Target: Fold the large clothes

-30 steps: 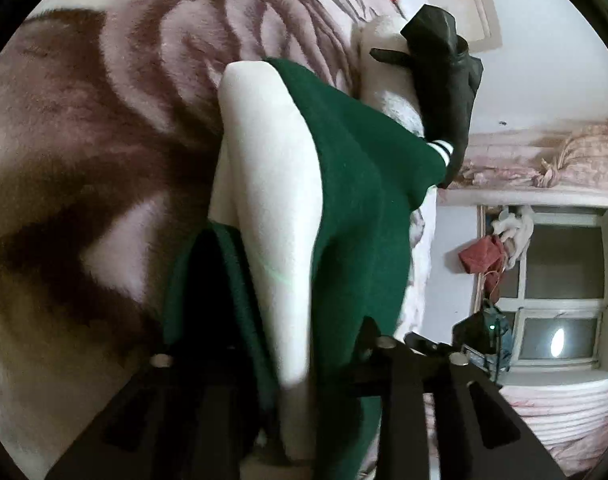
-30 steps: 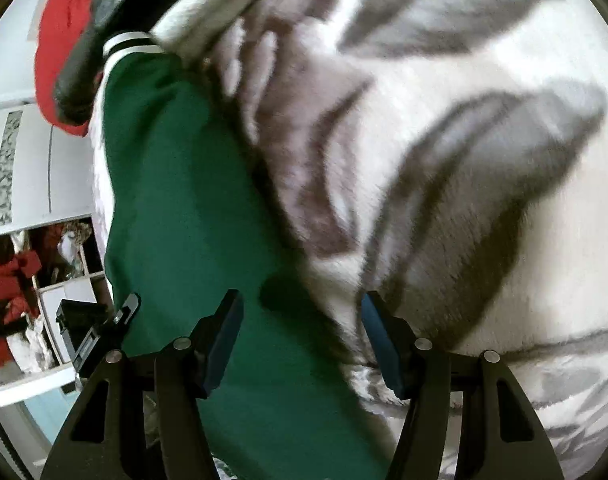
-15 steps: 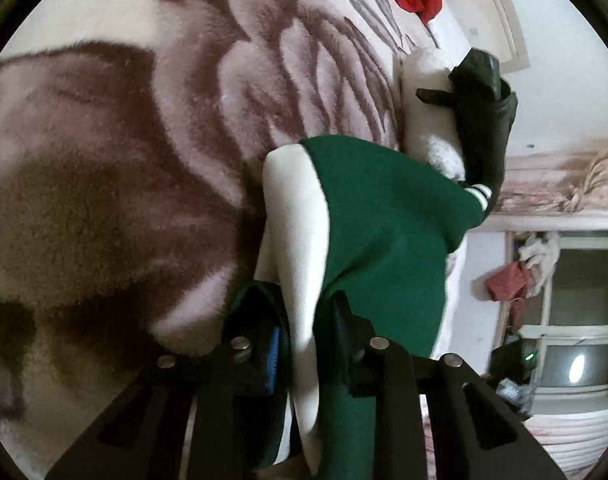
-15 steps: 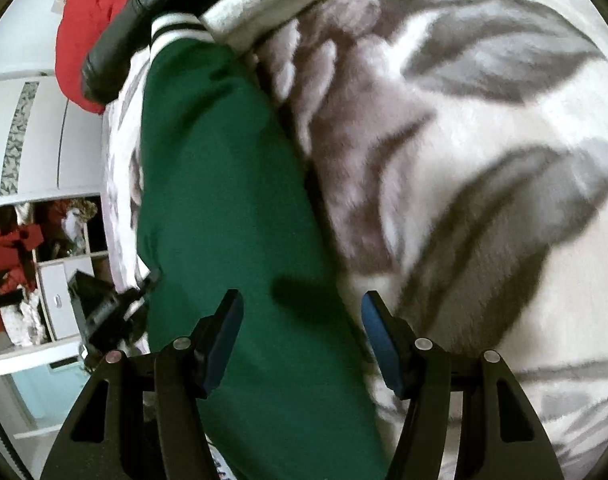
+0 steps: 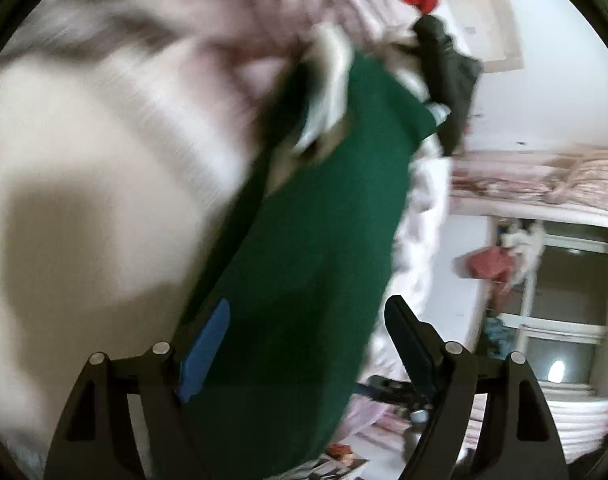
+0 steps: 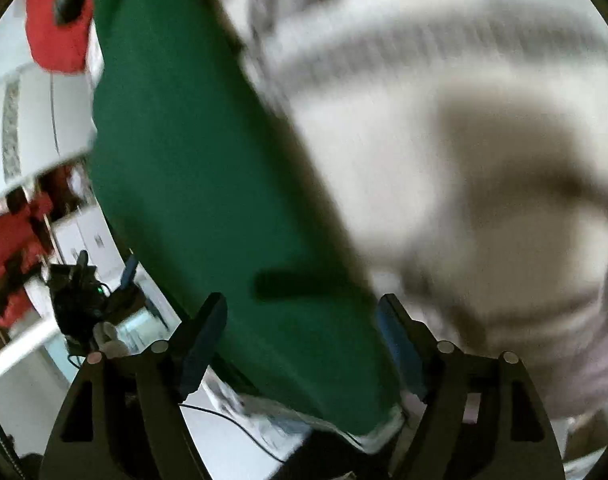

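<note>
So the green garment is a big dark-green piece with white parts and a striped cuff at the far end. It's stretched out long and narrow across the fuzzy patterned blanket, near end running toward the camera. Pretty blurry.

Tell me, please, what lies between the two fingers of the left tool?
In the left wrist view, the green garment fills the gap of the open left tool, lying on the patterned blanket. Nothing else shows there.

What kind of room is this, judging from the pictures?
Probably a bedroom: the green garment lies on a plush patterned blanket, folded bedding sits on a shelf above a window.
</note>
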The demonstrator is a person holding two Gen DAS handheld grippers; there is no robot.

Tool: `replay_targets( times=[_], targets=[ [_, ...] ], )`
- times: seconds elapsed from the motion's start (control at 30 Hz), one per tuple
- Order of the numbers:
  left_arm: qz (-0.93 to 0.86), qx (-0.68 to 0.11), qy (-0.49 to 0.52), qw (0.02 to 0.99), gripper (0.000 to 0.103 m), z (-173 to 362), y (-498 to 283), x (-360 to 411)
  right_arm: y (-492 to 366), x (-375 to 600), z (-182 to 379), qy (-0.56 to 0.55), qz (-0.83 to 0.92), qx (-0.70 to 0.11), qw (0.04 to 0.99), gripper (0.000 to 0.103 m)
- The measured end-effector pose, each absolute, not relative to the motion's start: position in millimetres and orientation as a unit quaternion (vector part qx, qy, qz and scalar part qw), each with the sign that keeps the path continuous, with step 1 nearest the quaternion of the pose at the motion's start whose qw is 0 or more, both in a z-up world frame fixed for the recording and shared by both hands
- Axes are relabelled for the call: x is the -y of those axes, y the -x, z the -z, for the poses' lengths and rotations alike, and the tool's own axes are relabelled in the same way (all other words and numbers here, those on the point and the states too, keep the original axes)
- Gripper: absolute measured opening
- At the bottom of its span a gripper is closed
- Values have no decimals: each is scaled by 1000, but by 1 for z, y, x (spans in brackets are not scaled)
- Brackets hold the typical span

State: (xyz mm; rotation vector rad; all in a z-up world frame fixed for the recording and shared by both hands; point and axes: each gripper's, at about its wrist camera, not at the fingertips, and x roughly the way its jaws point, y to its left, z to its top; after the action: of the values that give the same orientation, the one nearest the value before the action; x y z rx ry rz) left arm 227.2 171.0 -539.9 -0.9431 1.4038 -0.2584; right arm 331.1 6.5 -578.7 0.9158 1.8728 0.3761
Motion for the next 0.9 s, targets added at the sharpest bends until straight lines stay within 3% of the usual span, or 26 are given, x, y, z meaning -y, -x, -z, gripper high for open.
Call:
replay_targets(
  times=[0.23,0.33,0.43,0.53,0.57,0.63,0.67,0.7,0.77,0.9],
  targets=[
    [70,-691,344,632,79,580,-112,-149,-253,-34,622,-412,-250,-768,422,84],
    [84,-711,318,622,79,602,-97,-138,-240,-49,636,-398,-276,-767,421,86],
    [98,-692,342,628,87,612,-97,-138,-231,-58,643,-414,-293,-754,418,88],
    [102,-678,361,632,88,616,-101,-140,-230,-68,645,-417,-303,-747,421,88],
    [105,-671,364,637,88,614,-103,-139,-228,-72,643,-417,-309,-740,428,84],
    [112,-655,369,650,88,611,-102,-138,-225,-81,640,-422,-310,-729,440,52],
    [120,-641,375,659,77,607,-101,-135,-224,-85,639,-426,-309,-726,442,35],
    [116,-632,369,672,69,602,-100,-132,-222,-90,637,-431,-305,-723,446,29],
    [115,-624,364,681,30,595,-95,-130,-219,-99,627,-418,-296,-722,465,24],
    [114,-594,426,673,17,576,-70,-146,-199,-90,605,-423,-303,-721,458,20]
  ],
)
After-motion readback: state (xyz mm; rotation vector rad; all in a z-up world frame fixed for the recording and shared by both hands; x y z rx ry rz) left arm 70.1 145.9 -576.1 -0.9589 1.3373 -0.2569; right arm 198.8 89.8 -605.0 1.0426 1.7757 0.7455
